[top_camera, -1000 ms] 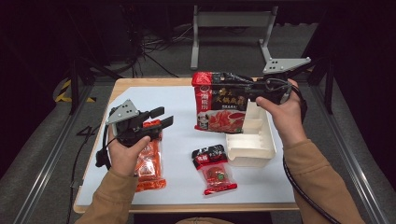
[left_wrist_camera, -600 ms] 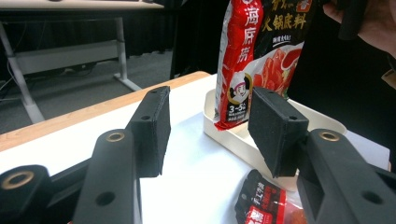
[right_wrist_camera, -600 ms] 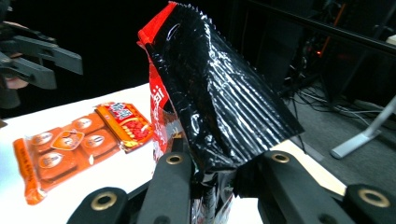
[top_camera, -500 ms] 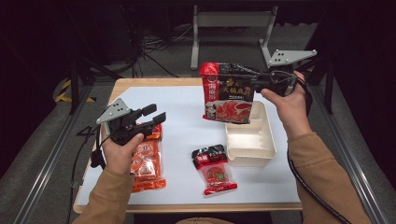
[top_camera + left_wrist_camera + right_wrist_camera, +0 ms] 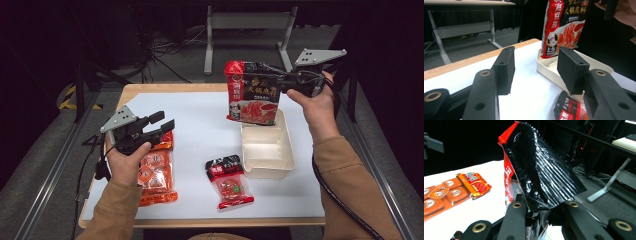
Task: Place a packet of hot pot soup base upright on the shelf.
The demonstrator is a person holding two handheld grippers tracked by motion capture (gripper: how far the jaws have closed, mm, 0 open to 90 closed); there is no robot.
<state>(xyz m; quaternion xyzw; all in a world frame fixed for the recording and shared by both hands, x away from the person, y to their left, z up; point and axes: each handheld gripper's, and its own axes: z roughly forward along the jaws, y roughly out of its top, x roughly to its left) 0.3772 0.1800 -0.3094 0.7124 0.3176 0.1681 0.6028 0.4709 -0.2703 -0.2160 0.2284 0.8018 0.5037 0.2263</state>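
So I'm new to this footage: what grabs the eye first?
The big red pouch, pinched at its top by the right gripper and hanging over the cream tray's far end. Then the left gripper, open above the orange packet at the table's left.

A recording lab or studio, not a home; the wooden-edged worktop (image 5: pixel 150 89) wears a plain white sheet and stands on grey carpet; black curtains close off the back; loose cables (image 5: pixel 165 55) trail across the floor beside a bare metal stand (image 5: pixel 248 22).
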